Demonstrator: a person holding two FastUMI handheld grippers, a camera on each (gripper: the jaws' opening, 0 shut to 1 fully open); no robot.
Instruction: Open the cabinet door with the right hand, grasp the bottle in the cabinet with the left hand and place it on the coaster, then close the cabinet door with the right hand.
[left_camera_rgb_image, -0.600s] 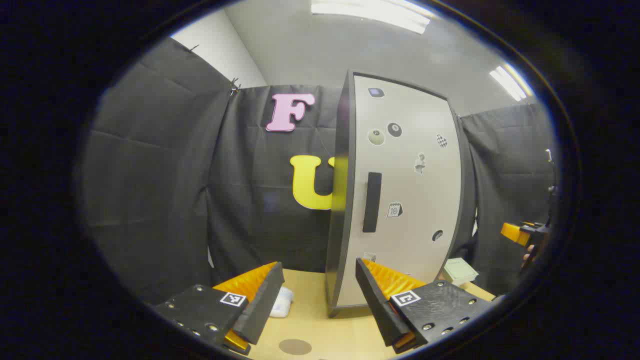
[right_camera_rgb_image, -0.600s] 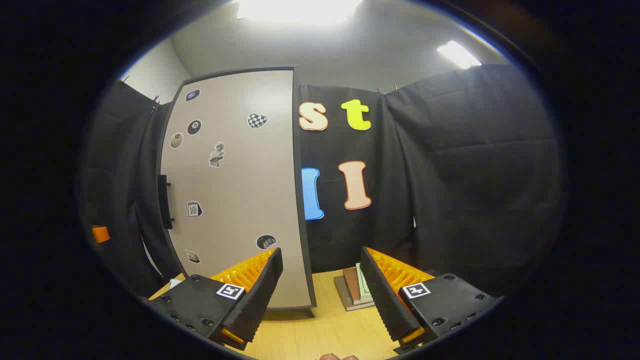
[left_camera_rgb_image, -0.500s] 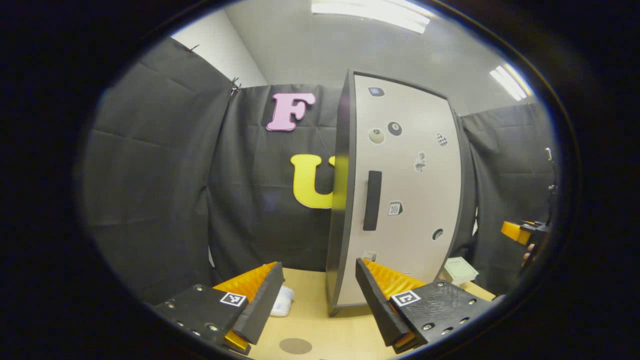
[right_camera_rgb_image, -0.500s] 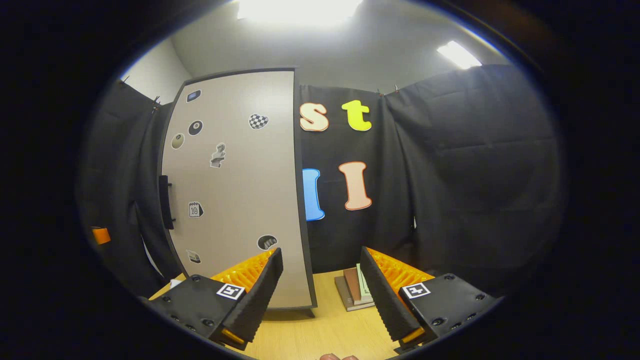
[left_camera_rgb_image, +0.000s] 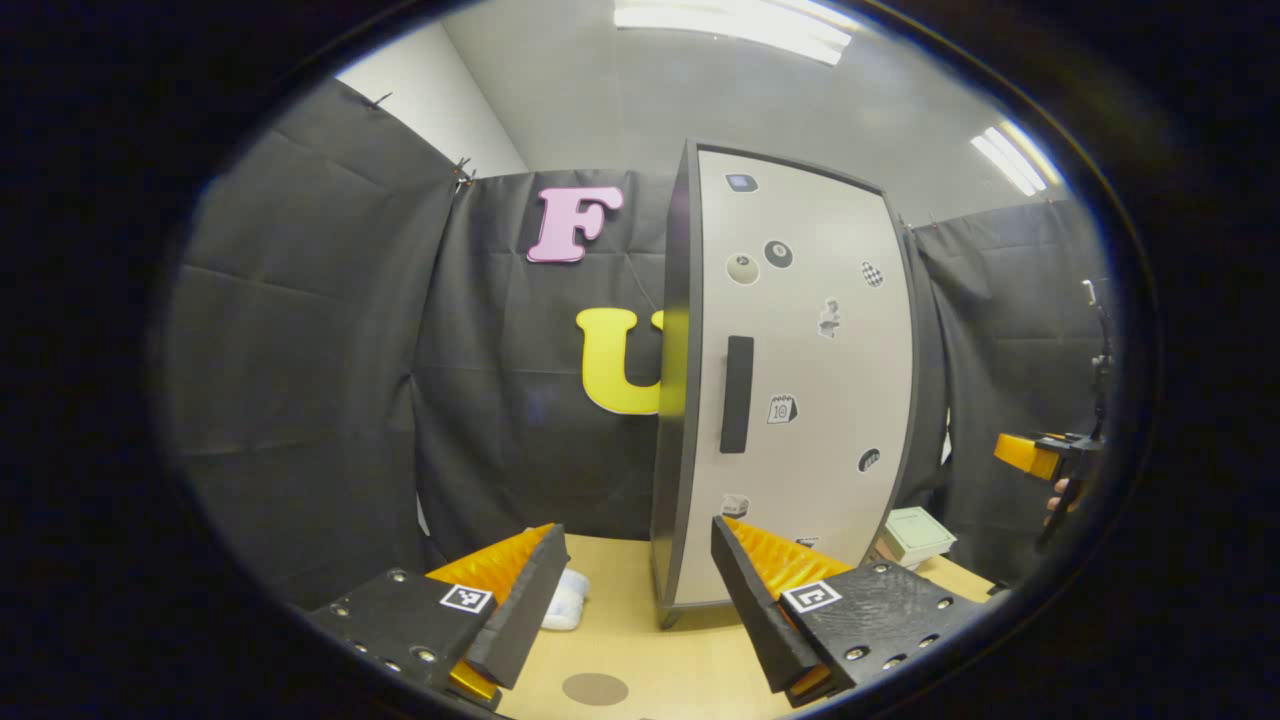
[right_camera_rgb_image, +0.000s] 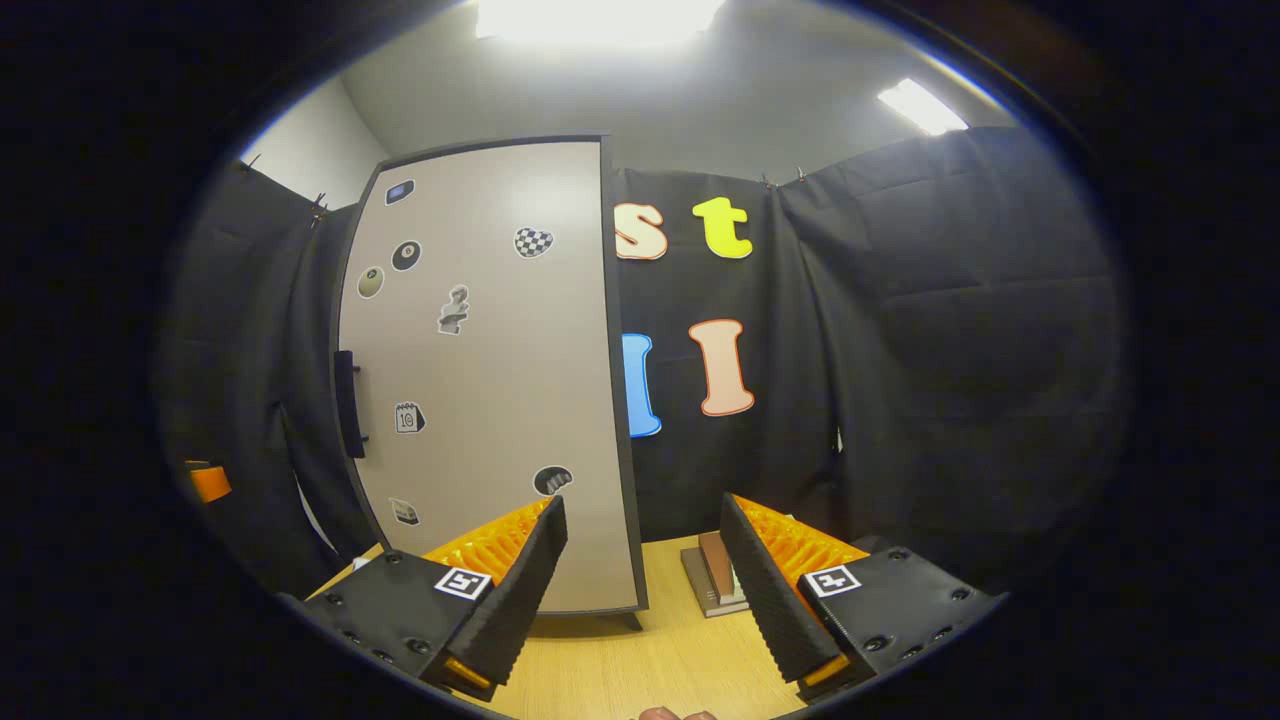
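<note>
A tall cabinet (left_camera_rgb_image: 800, 380) with a pale door and dark frame stands on the wooden table, its door closed, stickers on it. A dark vertical handle (left_camera_rgb_image: 737, 394) sits at the door's left side; in the right gripper view the handle (right_camera_rgb_image: 347, 403) is at the cabinet's (right_camera_rgb_image: 490, 370) left edge. My left gripper (left_camera_rgb_image: 640, 600) is open and holds nothing, short of the cabinet's front left corner. A round brown coaster (left_camera_rgb_image: 594, 688) lies on the table between its fingers. My right gripper (right_camera_rgb_image: 645, 590) is open, empty, in front of the cabinet's right edge. The bottle is hidden.
A white crumpled cloth (left_camera_rgb_image: 565, 606) lies on the table left of the cabinet. A pale green box (left_camera_rgb_image: 918, 534) sits to its right. A stack of books (right_camera_rgb_image: 715, 585) rests behind the right gripper. The other gripper (left_camera_rgb_image: 1040, 455) shows at far right in the left gripper view.
Both views shifted slightly: the cabinet sits a little higher and further off in the left gripper view, and a little to the right in the right gripper view. Both grippers stay open.
</note>
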